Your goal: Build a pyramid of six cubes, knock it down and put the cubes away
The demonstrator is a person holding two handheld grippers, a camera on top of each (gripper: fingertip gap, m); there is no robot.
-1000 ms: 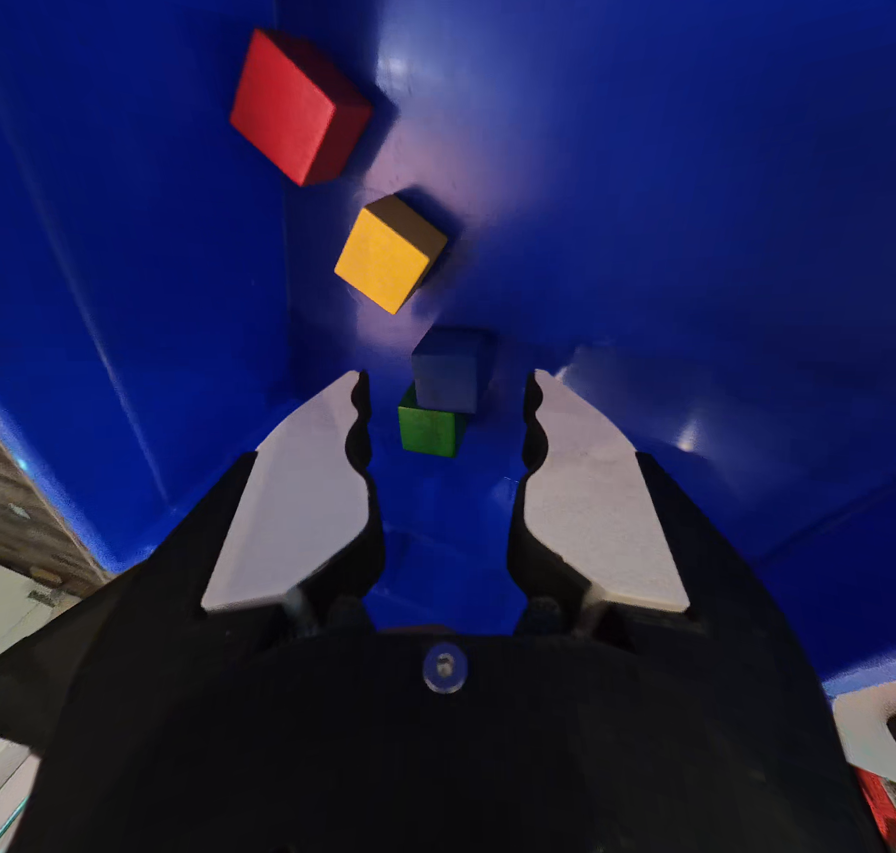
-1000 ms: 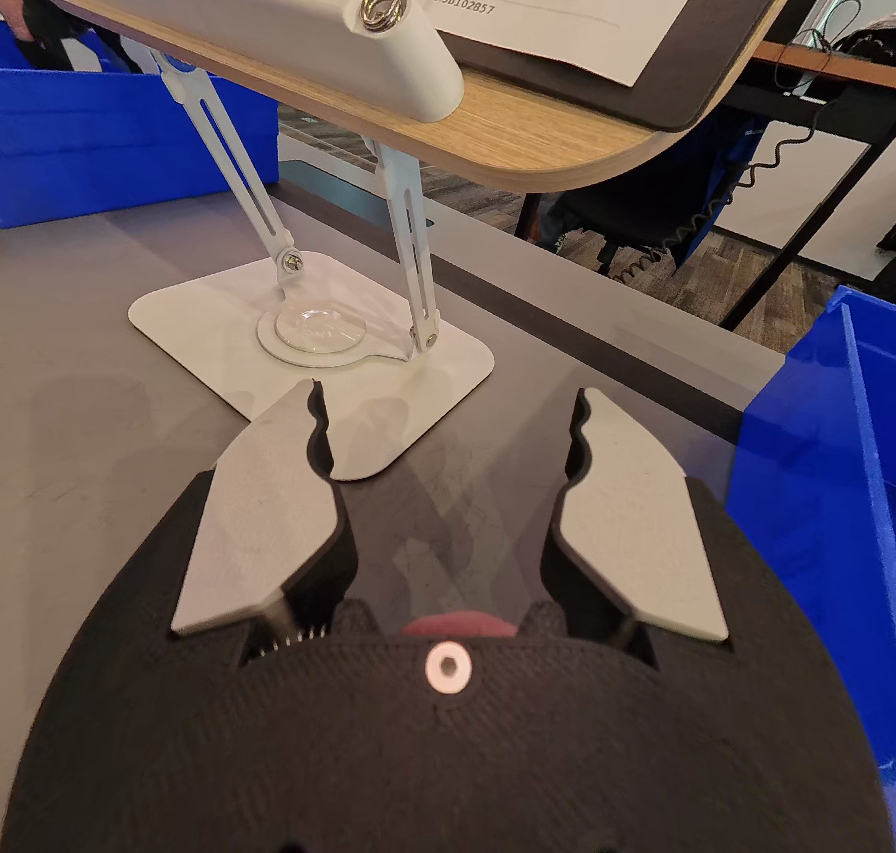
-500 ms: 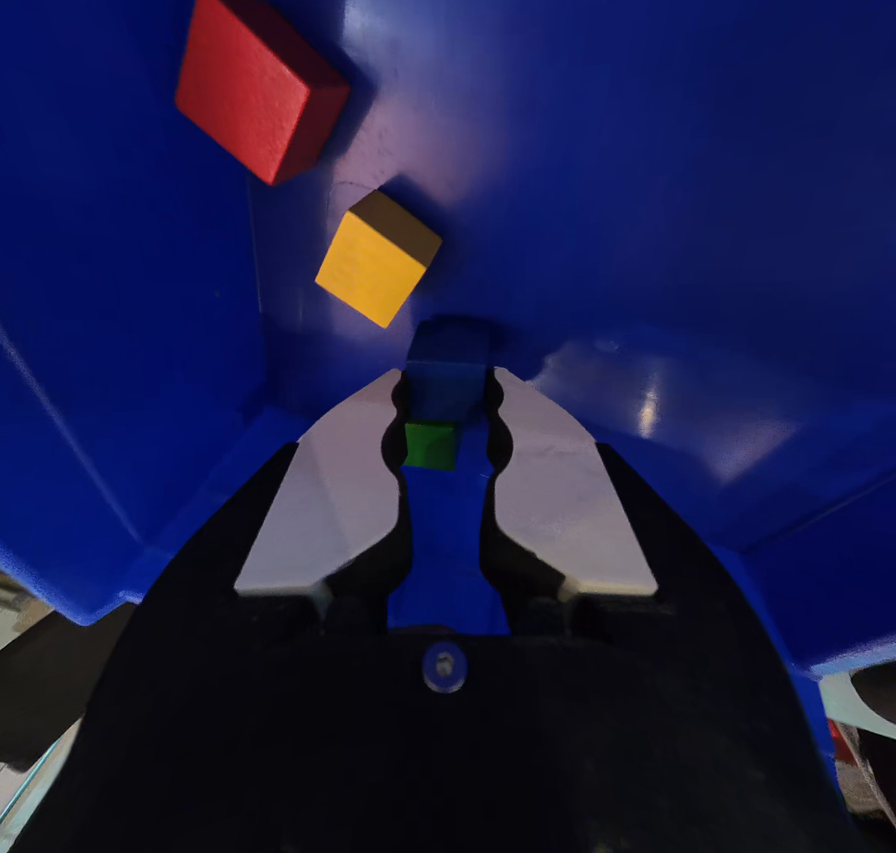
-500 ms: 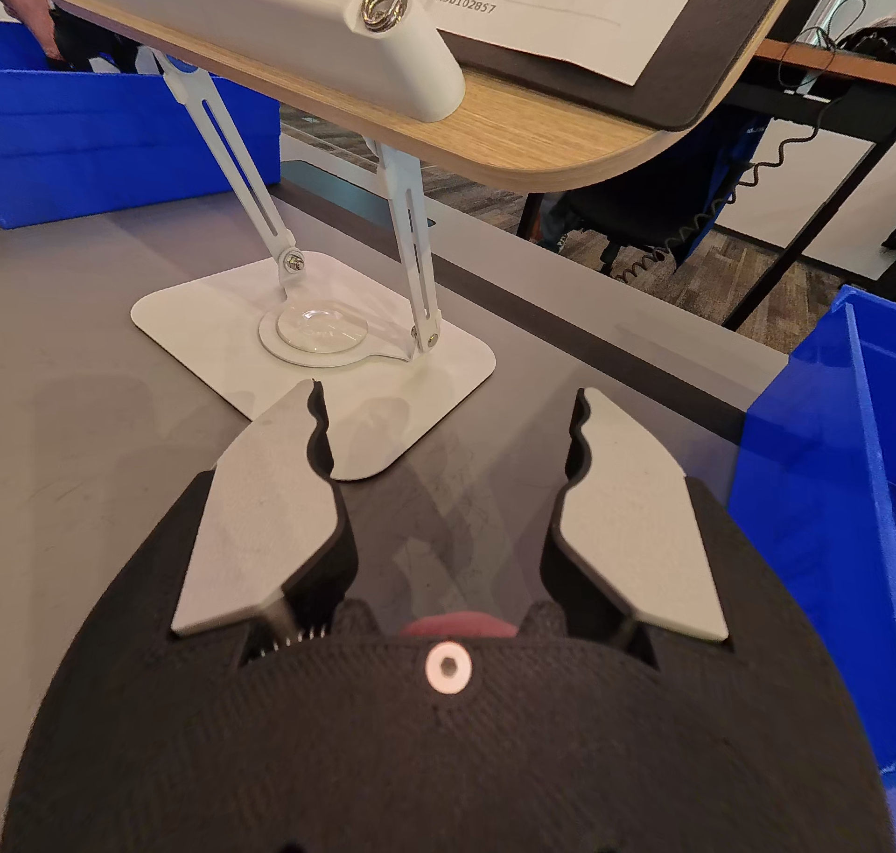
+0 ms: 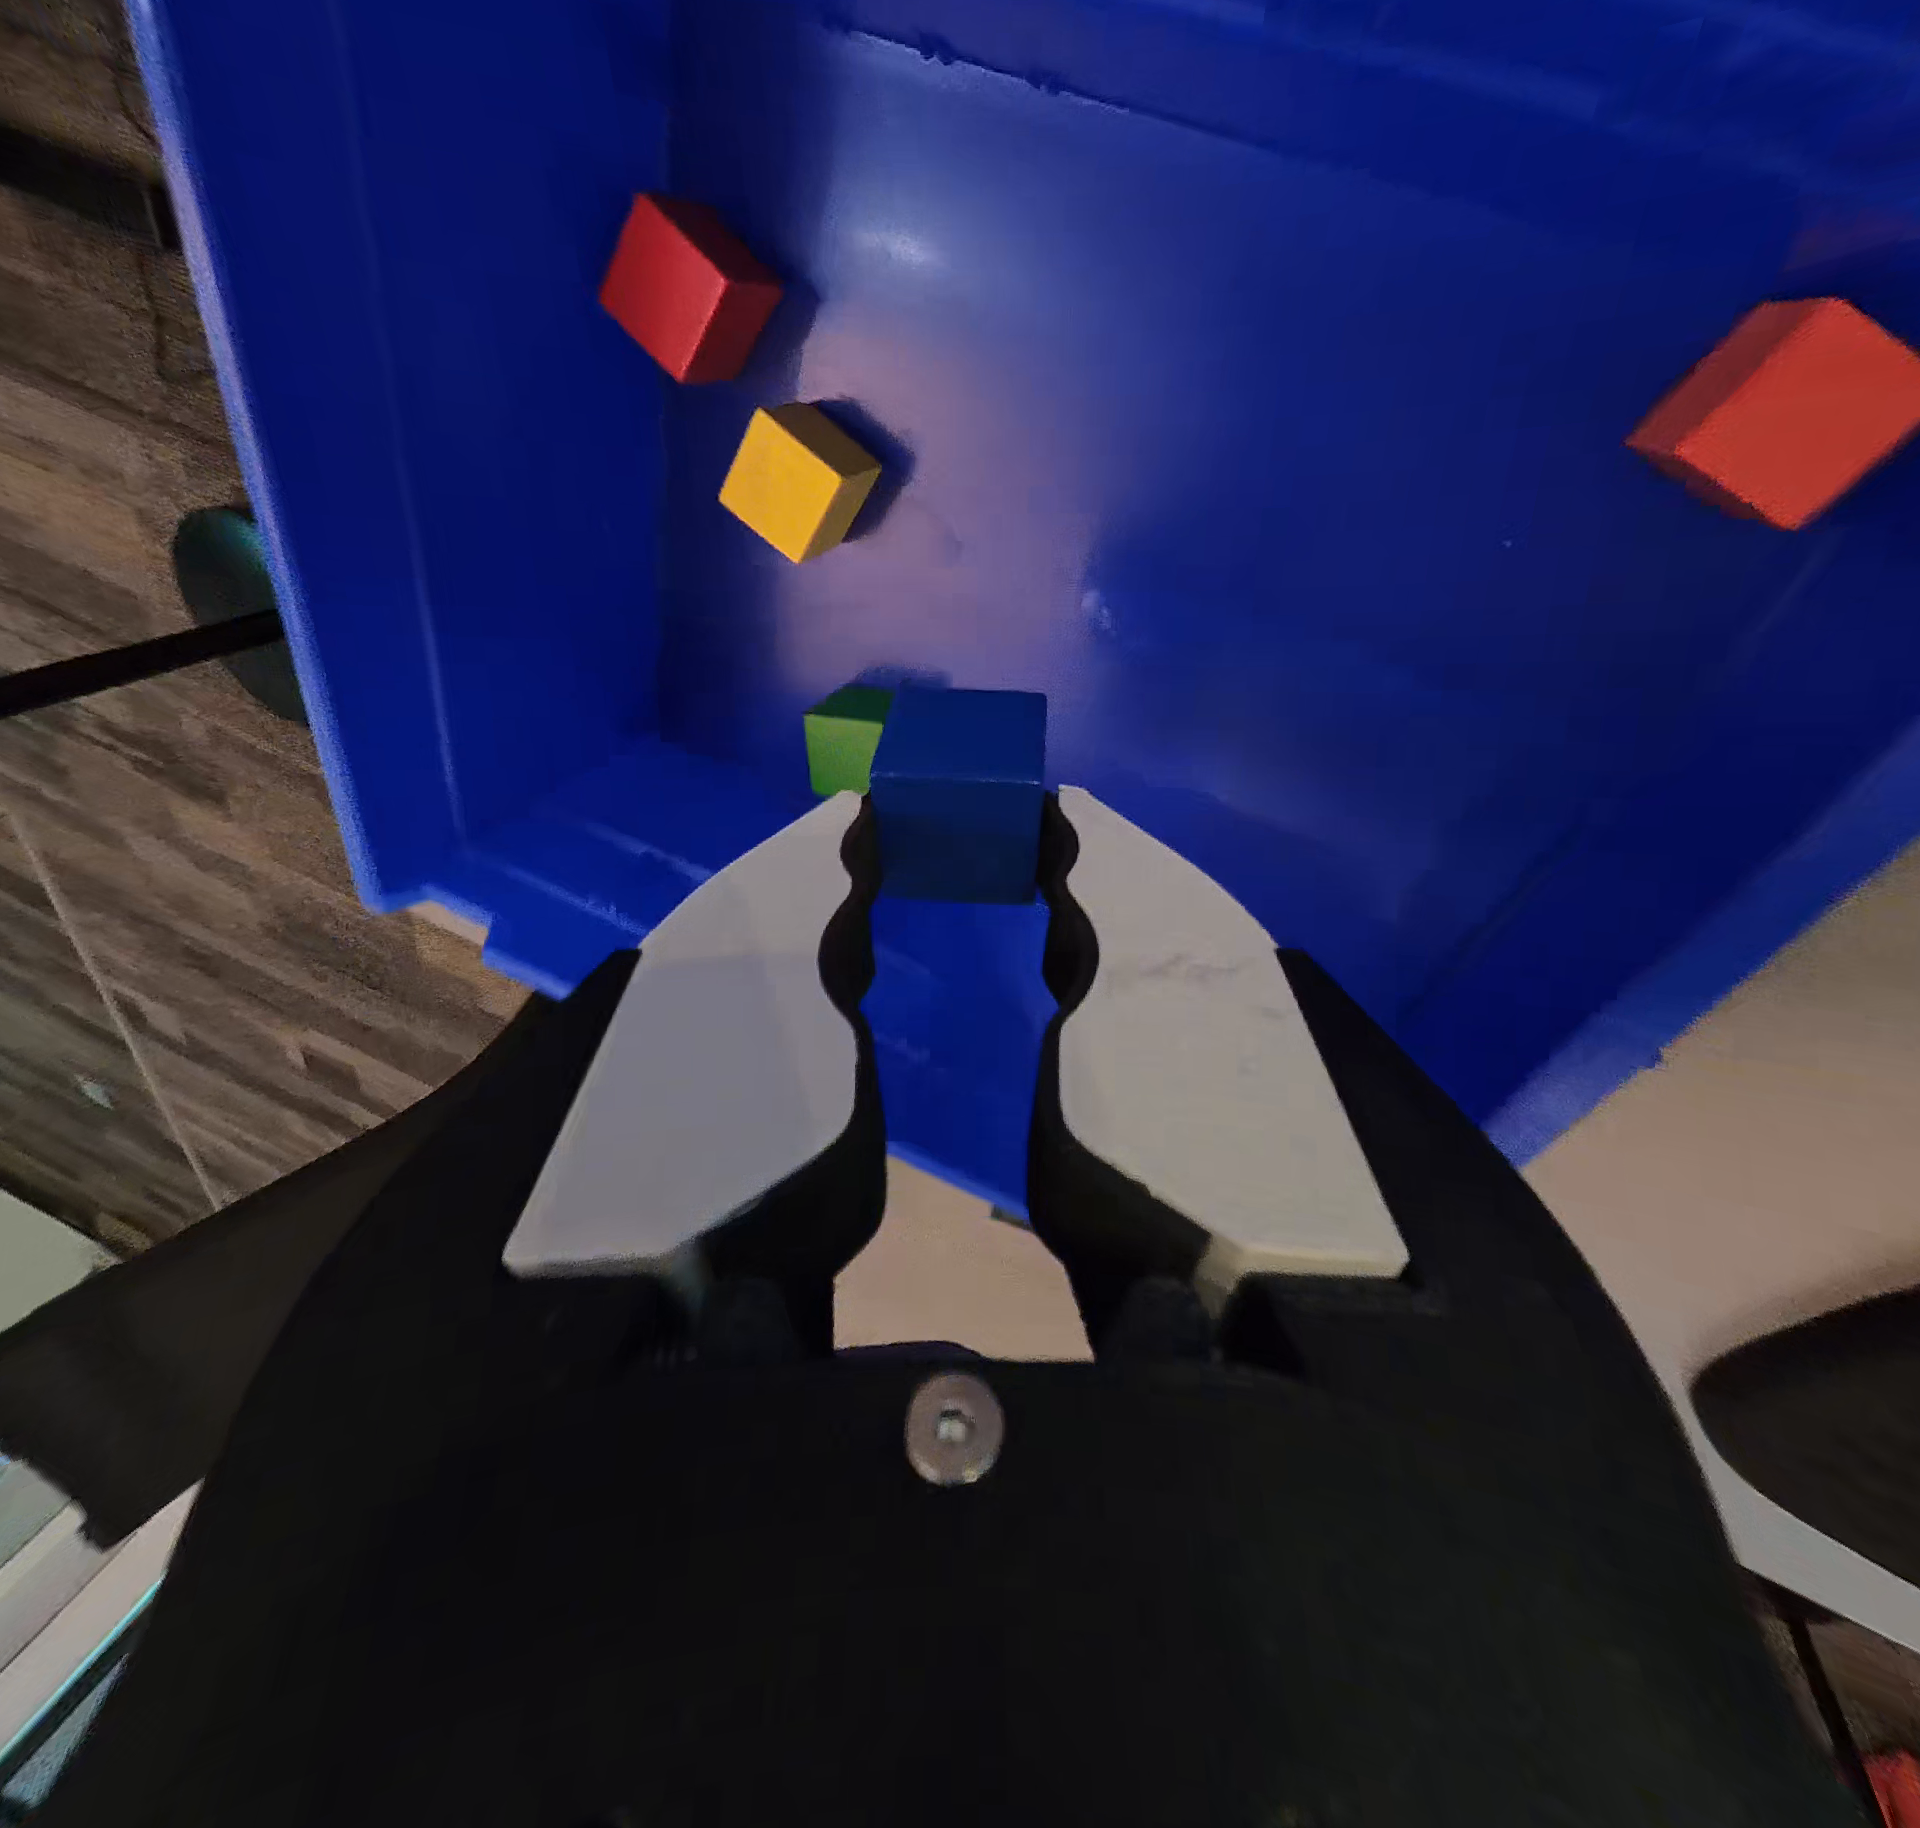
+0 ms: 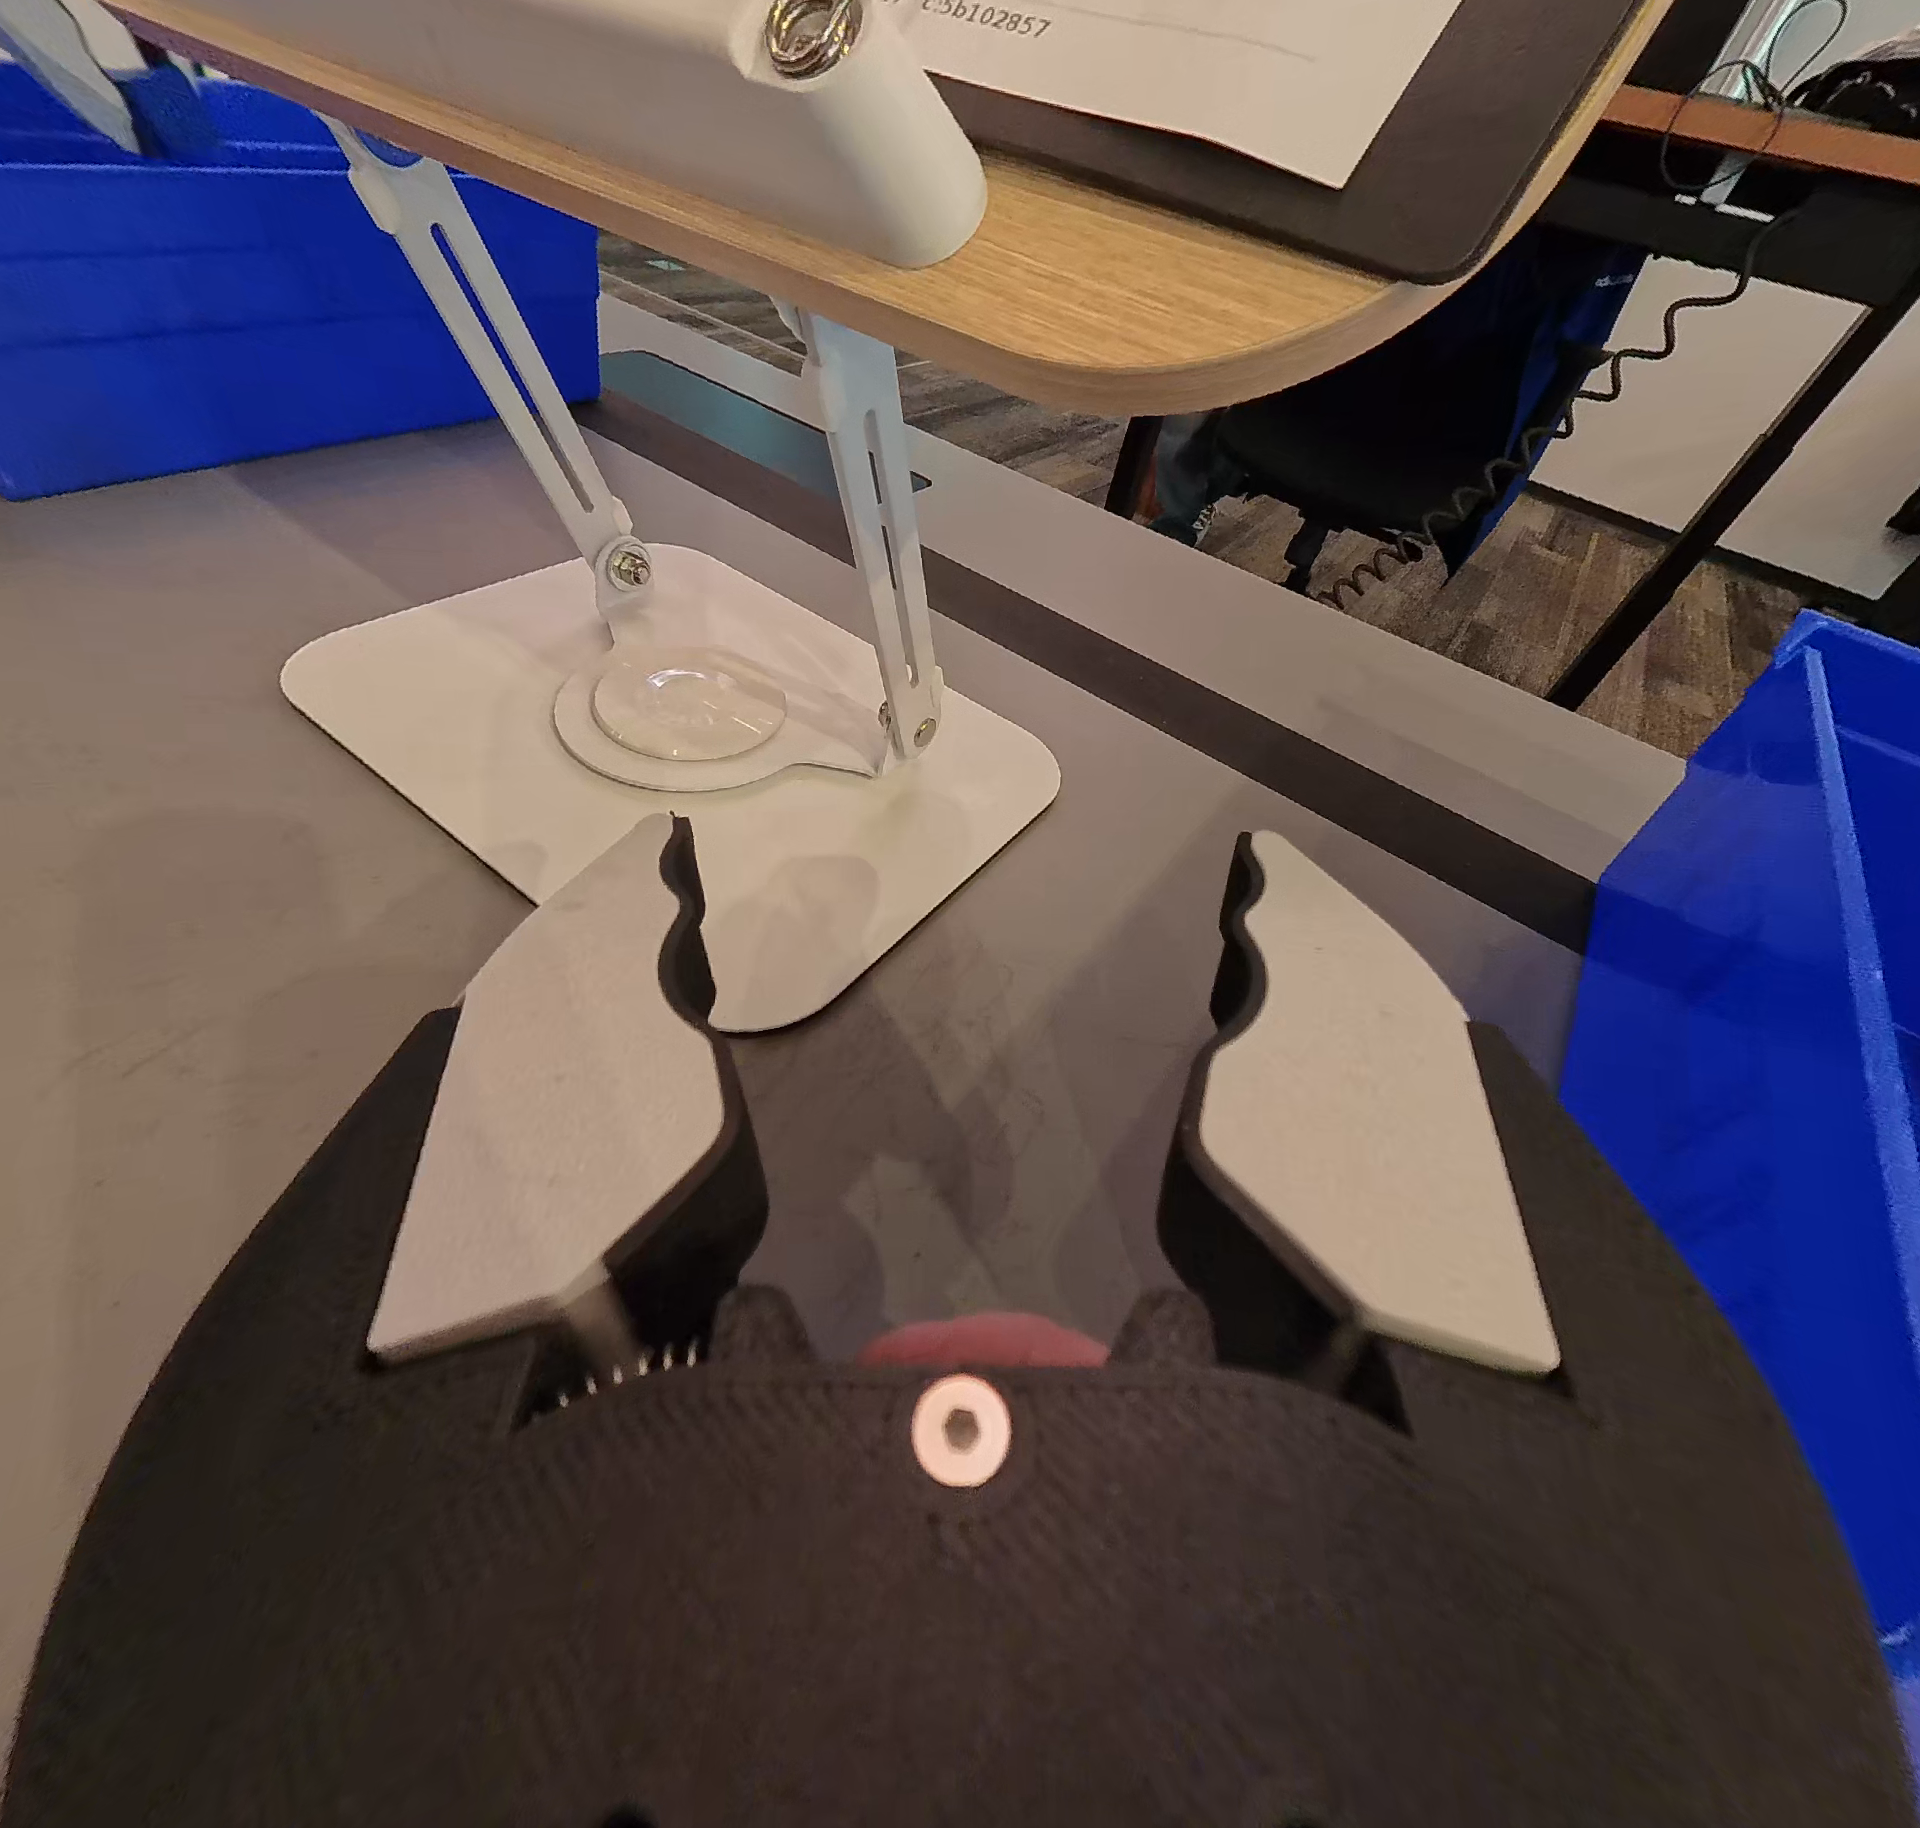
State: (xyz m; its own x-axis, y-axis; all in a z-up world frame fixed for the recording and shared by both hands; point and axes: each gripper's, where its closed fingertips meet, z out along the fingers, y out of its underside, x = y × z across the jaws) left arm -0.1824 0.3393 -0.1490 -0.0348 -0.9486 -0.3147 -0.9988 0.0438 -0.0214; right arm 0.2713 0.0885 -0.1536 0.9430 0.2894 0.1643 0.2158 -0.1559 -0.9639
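Observation:
In the left wrist view my left gripper [image 5: 956, 817] is shut on a blue cube [image 5: 958, 804] and holds it above the blue bin [image 5: 1351, 272]. On the bin's floor lie a green cube [image 5: 840, 750], a yellow cube [image 5: 796, 482], a red cube [image 5: 686, 287] and a second red cube [image 5: 1779, 412] at the right. In the right wrist view my right gripper [image 6: 961, 931] is open and empty above the grey table [image 6: 156, 843]. No cube shows in that view.
A white stand base [image 6: 665, 739] with slotted legs carries a wooden board [image 6: 1039, 272] with a clipboard, just ahead of the right gripper. A blue bin [image 6: 1766, 999] stands at its right, another blue bin [image 6: 260, 324] at the back left. Wood floor [image 5: 125, 895] lies left of the bin. Left tips to right tips: about 50 cm.
My left gripper closed on the blue cube beside the green cube and lifted it up out of the bin; more of the bin and a second red cube now show. The right gripper barely moved.

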